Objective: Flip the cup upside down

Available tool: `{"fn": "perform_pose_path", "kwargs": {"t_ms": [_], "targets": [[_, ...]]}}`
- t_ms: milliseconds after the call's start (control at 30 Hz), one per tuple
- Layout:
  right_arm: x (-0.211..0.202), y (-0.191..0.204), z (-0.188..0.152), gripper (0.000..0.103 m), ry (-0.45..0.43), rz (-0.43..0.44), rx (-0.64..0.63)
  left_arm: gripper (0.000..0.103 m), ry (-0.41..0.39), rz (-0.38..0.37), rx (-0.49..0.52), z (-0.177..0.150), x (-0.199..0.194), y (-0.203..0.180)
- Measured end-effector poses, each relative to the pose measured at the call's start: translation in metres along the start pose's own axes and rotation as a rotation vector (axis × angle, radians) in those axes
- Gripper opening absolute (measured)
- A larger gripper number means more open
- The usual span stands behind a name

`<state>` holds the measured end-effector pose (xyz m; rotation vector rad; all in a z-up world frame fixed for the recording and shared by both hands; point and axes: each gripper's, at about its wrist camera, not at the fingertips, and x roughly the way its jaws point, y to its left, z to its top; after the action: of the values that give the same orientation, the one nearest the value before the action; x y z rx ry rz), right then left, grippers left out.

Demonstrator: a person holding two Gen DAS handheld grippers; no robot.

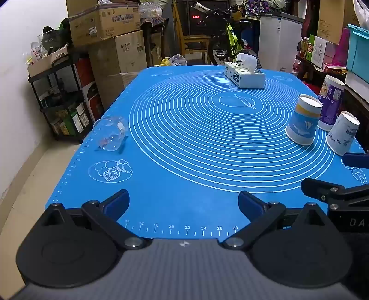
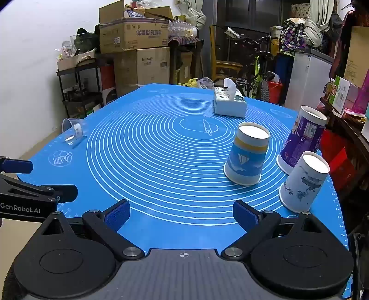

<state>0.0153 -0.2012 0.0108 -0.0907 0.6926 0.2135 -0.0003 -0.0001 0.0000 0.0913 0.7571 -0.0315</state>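
Three paper cups stand upside down on the blue mat (image 1: pixel 184 189) at the right: a blue sailboat cup (image 1: pixel 303 120) (image 2: pixel 248 153), a purple cup (image 1: pixel 331 103) (image 2: pixel 301 138) and a white floral cup (image 1: pixel 342 132) (image 2: pixel 303 182). A clear glass cup (image 1: pixel 109 133) (image 2: pixel 72 132) sits at the mat's left edge, mouth up. My left gripper (image 1: pixel 183 202) is open and empty above the near edge. My right gripper (image 2: pixel 182 214) is open and empty, a little short of the paper cups. Each gripper's side shows in the other view.
A tissue box (image 1: pixel 244 73) (image 2: pixel 229 103) stands at the far middle of the mat (image 2: pixel 161 161). Cardboard boxes (image 1: pixel 103 20), a black shelf (image 1: pixel 62 97), a bicycle (image 1: pixel 233 41) and a white cabinet (image 1: pixel 280 39) stand beyond the table.
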Motion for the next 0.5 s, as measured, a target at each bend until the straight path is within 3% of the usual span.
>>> {"fn": "perform_pose_path", "kwargs": {"t_ms": [500], "targets": [[-0.0038,-0.0037,0.0003,0.096,0.000,-0.007,0.015,0.100,0.001,0.000,0.005,0.0030,0.0005,-0.0019]]}}
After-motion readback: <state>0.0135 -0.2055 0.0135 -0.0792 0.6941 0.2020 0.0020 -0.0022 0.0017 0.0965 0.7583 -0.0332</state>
